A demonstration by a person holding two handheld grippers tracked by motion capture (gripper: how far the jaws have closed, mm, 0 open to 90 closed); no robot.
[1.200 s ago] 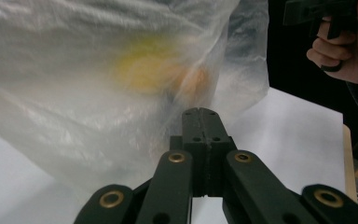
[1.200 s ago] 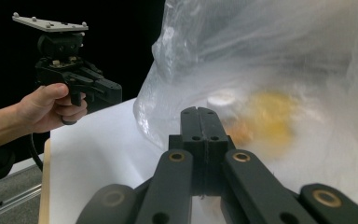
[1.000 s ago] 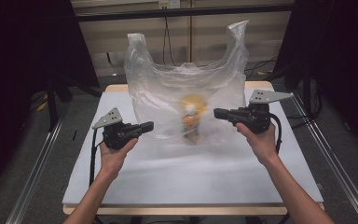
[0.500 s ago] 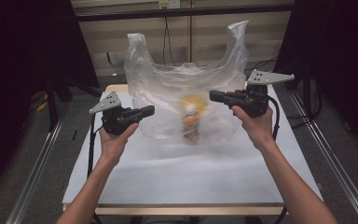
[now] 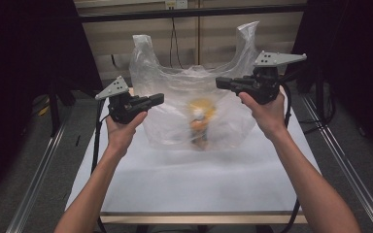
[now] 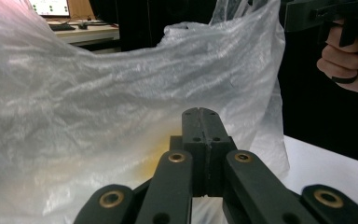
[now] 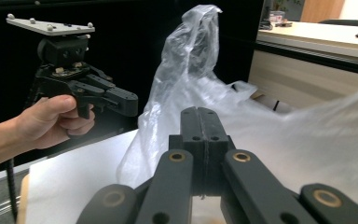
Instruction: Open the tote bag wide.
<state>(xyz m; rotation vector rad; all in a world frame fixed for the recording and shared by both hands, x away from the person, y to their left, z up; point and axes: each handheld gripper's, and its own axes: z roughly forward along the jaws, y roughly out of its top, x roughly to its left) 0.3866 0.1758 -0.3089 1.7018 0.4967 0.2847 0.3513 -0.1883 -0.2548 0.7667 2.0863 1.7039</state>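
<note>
both grippers are staying fully closed on nothing. the left gripper [image 5: 156, 100] and right gripper [image 5: 223, 82] are flanking the bag [image 5: 194, 82] standing on the table [image 5: 184, 179], handles upright; the right is nearer its handle.

I am seeing bare forearms, no sleeves; each black left gripper [image 5: 156, 100] and right gripper [image 5: 222, 82] is carrying a grey three-cornered plate and trailing black cable.
</note>
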